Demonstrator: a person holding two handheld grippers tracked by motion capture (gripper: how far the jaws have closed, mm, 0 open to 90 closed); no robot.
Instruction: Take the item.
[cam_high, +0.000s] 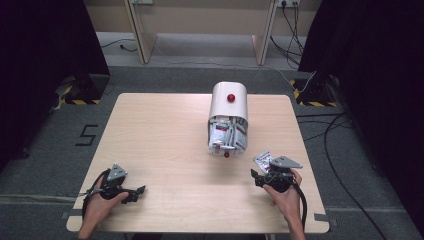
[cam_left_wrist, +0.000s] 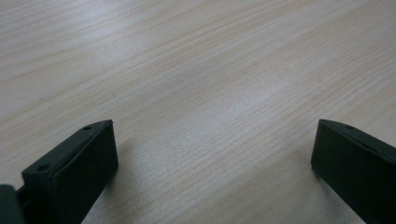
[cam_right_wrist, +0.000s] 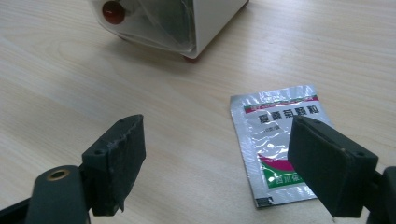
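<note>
While both hand-held grippers gape empty, a foil sachet lies flat near the white box of sachets.

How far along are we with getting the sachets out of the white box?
Done: one silver sachet lies flat on the table, free of the open right tongs. In hand: nothing; the left tongs are open over bare wood. Left: more sachets crowd the white box.

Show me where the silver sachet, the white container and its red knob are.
silver sachet (cam_right_wrist: 275, 135): right gripper view, on its printed front.
white container (cam_high: 228, 106): high view, on its curved white top.
red knob (cam_high: 231, 98): high view, on the knob's middle.
</note>
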